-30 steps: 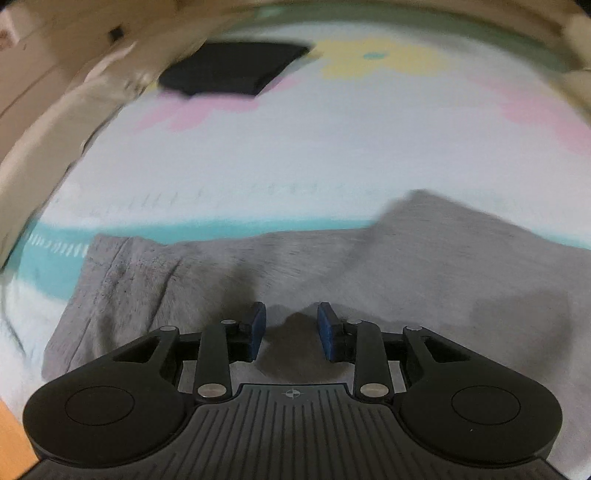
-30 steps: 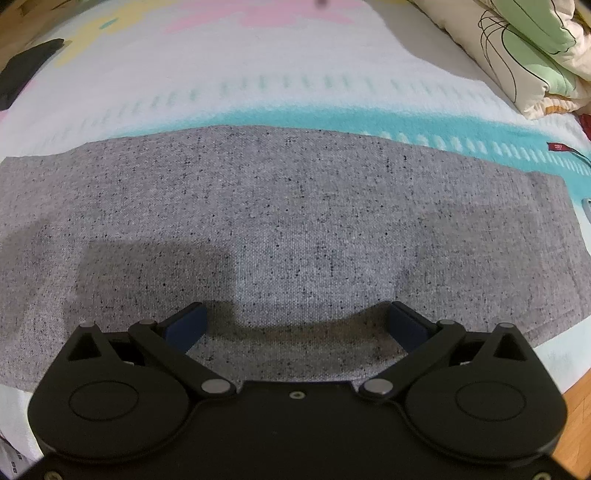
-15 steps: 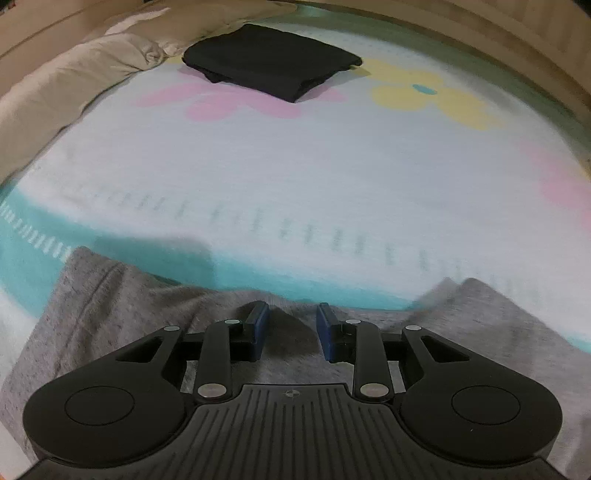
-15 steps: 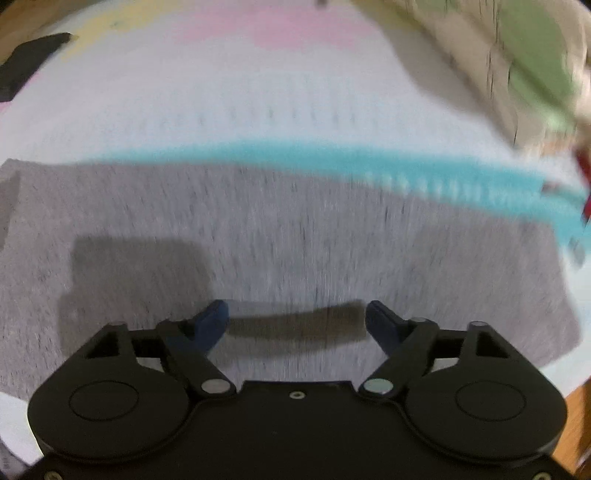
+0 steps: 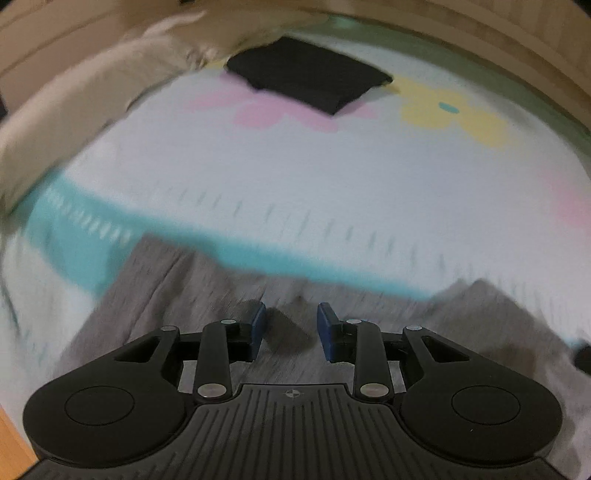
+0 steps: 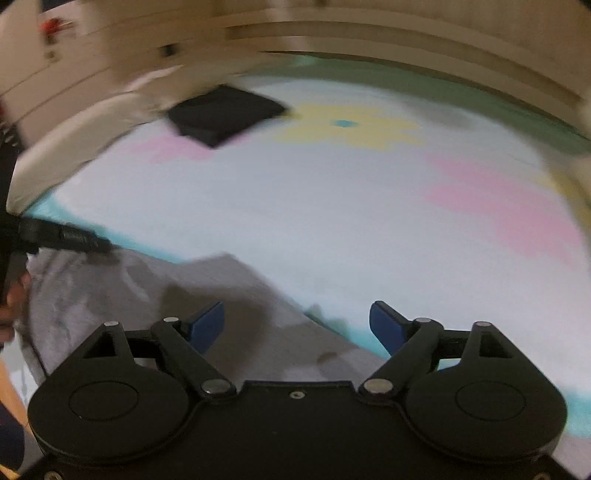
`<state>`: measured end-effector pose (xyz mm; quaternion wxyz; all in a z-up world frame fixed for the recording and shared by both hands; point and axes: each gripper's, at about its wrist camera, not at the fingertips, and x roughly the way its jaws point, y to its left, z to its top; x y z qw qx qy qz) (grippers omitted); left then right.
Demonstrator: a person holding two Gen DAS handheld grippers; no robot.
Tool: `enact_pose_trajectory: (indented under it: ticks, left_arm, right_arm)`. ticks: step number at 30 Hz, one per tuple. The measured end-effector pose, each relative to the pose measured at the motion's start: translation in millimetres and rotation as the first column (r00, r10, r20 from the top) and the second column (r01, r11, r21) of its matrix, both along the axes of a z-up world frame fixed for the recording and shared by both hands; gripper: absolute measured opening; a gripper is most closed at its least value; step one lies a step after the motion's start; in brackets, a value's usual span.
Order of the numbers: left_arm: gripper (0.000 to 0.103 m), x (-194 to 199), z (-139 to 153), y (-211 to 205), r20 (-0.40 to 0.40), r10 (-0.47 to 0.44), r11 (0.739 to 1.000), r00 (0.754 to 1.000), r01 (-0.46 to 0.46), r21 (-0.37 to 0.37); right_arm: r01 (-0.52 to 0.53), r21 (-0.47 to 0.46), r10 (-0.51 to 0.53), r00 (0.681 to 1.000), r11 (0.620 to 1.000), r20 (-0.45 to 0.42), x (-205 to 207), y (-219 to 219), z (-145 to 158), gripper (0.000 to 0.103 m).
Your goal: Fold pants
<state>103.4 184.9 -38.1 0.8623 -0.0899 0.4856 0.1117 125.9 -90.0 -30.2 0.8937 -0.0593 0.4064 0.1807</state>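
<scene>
The grey pants (image 5: 184, 288) lie along the near side of the bed, blurred, with a raised peak at their far edge on the right. My left gripper (image 5: 290, 321) hovers over them with a narrow gap between its blue pads; I see no cloth pinched there. In the right wrist view the pants (image 6: 110, 295) fill the lower left. My right gripper (image 6: 297, 321) stands wide above their right edge, its jaws opening with nothing between them. The left gripper (image 6: 66, 234) shows as a dark bar at the pants' far left edge.
The bed sheet (image 5: 314, 177) is white with a teal band and pink and yellow flowers. A folded black garment (image 5: 310, 74) lies at the far side, also the black garment (image 6: 225, 110). Beige bedding (image 5: 92, 99) runs along the left. A wooden wall (image 6: 406, 33) stands behind.
The right view has swung away from the flat pants to show the far bed and the black garment, and its jaws stand a little narrower. The left gripper has shifted over the pants' far edge.
</scene>
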Motion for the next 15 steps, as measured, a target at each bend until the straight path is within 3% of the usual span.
enact_pose_trajectory:
  ticks: [3,7,10,13,15]
  left_arm:
    - [0.031,4.0,-13.1,8.9,-0.051,-0.005,1.000,0.999,0.003,-0.029]
    - [0.036,10.7,-12.1,9.7,-0.059,0.004,0.999,0.998,-0.007,-0.040]
    - [0.040,12.0,-13.8,8.0,-0.057,-0.001,0.999,0.998,-0.001,-0.035]
    - [0.040,12.2,-14.1,5.9,-0.058,-0.014,1.000,0.998,0.013,-0.020]
    - [0.040,11.1,-14.0,5.9,-0.056,-0.013,1.000,0.998,0.012,-0.022]
  right_arm:
    - [-0.098,0.000,0.098,0.995,0.995,-0.018,31.3,30.4,-18.3,0.086]
    - [-0.186,0.002,0.186,0.980,0.983,-0.069,59.4,58.1,-43.2,0.086]
    - [-0.251,0.026,0.253,0.960,0.968,-0.118,55.4,62.2,-49.6,0.074]
    - [-0.286,0.066,0.294,0.940,0.956,-0.176,57.7,63.7,-52.0,0.050]
    - [-0.290,0.063,0.297,0.941,0.955,-0.162,55.9,65.2,-49.8,0.012]
